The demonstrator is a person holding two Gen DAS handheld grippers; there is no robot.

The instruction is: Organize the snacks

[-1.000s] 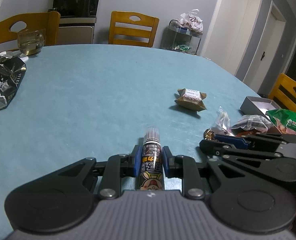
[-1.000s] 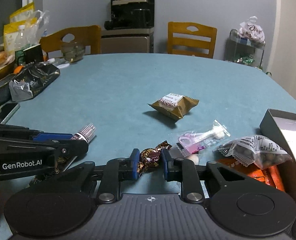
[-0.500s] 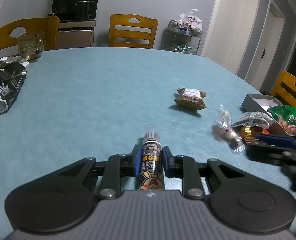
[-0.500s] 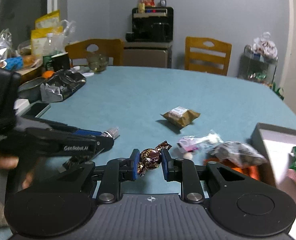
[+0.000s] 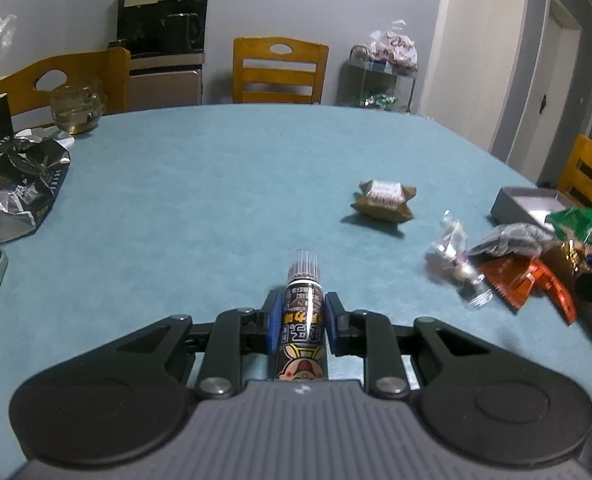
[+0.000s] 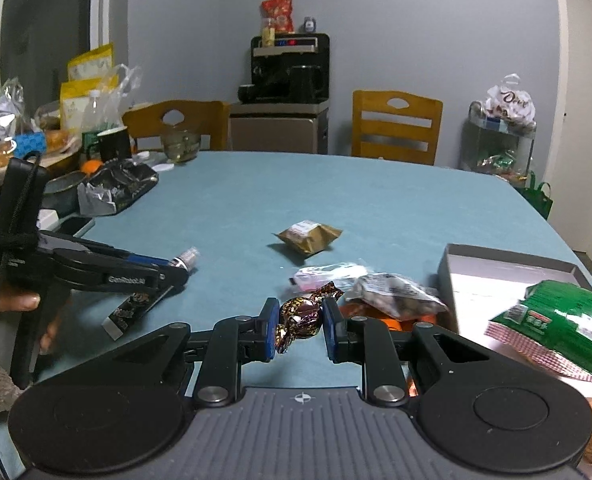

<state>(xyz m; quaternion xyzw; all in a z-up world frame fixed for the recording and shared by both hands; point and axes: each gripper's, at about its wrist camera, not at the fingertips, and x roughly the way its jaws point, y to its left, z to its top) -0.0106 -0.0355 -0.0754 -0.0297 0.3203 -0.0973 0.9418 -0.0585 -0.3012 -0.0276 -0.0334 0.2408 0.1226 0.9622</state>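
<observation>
Presently, a foil-wrapped candy (image 6: 299, 317) is held between the narrowed fingers of the right gripper (image 6: 299, 330), clear of the table (image 6: 296, 200). The open box (image 6: 508, 276) lies just ahead and to the right, so the right hand is judged the nearer. A stick-shaped snack packet (image 5: 302, 322) is clamped in the left gripper (image 5: 301, 322), its long axis running along the fingers. Further off, a brown packet (image 6: 309, 236) lies alone on the table.
</observation>
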